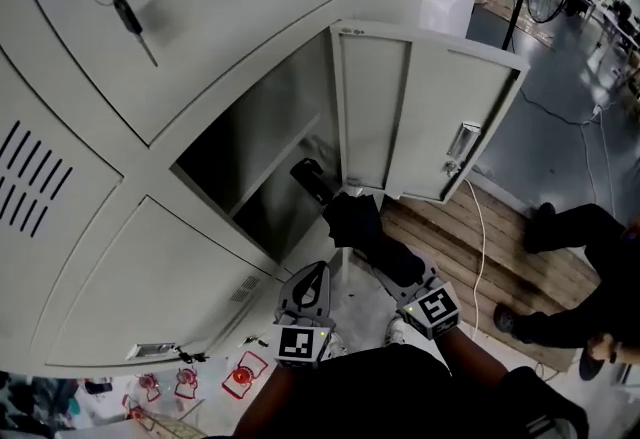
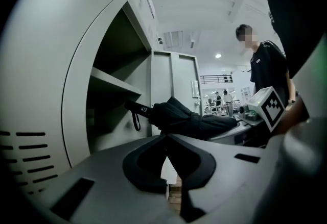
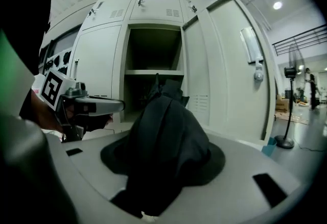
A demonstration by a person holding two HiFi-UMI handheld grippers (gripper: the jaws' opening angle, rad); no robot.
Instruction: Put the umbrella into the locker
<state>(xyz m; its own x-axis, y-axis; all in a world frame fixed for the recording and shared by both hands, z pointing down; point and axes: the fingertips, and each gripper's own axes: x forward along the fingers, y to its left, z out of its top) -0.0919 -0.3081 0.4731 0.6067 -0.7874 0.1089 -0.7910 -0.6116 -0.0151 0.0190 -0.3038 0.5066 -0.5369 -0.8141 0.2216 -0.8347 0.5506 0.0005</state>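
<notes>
A folded black umbrella (image 1: 352,219) points its handle (image 1: 308,175) into the open locker compartment (image 1: 250,162); the handle tip is at the opening's mouth. My right gripper (image 1: 392,265) is shut on the umbrella's fabric end, which fills its jaws in the right gripper view (image 3: 164,141). In that view a shelf (image 3: 153,72) crosses the compartment. My left gripper (image 1: 316,277) hangs just below and left of the umbrella, jaws together and holding nothing. In the left gripper view the umbrella (image 2: 184,118) lies level above my left gripper (image 2: 166,152), with its wrist strap hanging.
The locker door (image 1: 425,117) stands swung open to the right of the opening. A key (image 1: 128,15) hangs in the door above. A person in black (image 1: 570,237) sits on the floor at the right, beside wooden planks (image 1: 470,247). Red items (image 1: 245,372) lie below.
</notes>
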